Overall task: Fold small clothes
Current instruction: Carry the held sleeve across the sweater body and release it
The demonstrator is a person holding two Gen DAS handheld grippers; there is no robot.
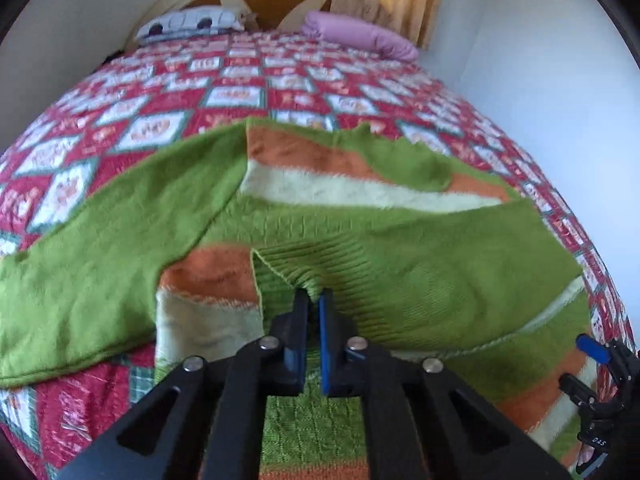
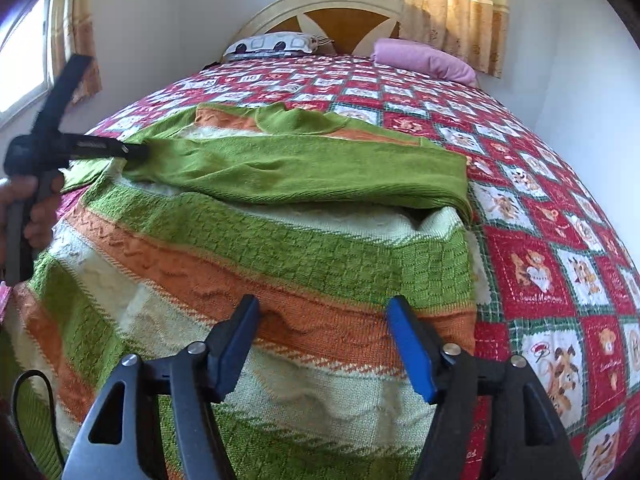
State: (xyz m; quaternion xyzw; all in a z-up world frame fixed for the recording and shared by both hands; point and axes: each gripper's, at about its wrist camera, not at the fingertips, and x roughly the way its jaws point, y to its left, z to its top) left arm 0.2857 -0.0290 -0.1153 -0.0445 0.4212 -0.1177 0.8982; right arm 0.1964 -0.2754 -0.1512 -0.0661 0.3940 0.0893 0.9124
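A knitted sweater (image 2: pixel 280 264) with green, orange and cream stripes lies spread on the bed. One plain green sleeve (image 2: pixel 304 168) is folded across its body. My left gripper (image 1: pixel 314 298) is shut on that sleeve's ribbed cuff (image 1: pixel 320 268). In the right wrist view the left gripper (image 2: pixel 138 151) pinches the sleeve end at the left, with a hand (image 2: pixel 28 204) on its handle. The other sleeve (image 1: pixel 80 264) stretches out to the left. My right gripper (image 2: pixel 323 312) hovers open over the orange stripe near the sweater's right edge, with nothing between its pads. The right gripper (image 1: pixel 586 368) also shows at the left wrist view's right edge.
A red patchwork quilt (image 2: pixel 540 240) covers the bed. A printed pillow (image 2: pixel 276 45) and a pink pillow (image 2: pixel 424 60) lie by the headboard (image 2: pixel 332 12). A white wall (image 2: pixel 580 80) runs along the right side, and curtains (image 2: pixel 452 8) hang behind.
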